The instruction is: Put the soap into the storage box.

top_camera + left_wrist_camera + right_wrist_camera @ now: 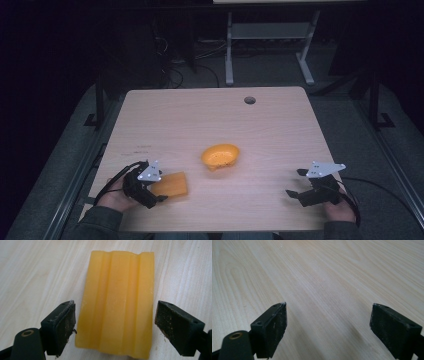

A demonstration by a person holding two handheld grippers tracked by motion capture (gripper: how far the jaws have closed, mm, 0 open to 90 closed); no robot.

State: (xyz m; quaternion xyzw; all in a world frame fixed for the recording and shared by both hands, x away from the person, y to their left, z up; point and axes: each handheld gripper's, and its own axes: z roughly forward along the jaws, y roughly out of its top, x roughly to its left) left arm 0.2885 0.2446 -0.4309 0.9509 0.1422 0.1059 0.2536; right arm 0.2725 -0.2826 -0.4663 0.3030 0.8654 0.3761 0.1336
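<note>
Ridged yellow block (117, 305) lies flat between the left tool's (115, 322) spread, untouching jaws; right tool (328, 325) gapes over bare table (324, 277).

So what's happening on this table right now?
A person holds a gripper in each hand at a light wooden table. The left gripper is open, its fingers on either side of a ridged, yellow-orange rectangular block lying flat, with gaps on both sides, so not yet gripped. An orange plastic bowl sits apart near the table's middle. The right gripper is open over bare wood near the right edge.
</note>
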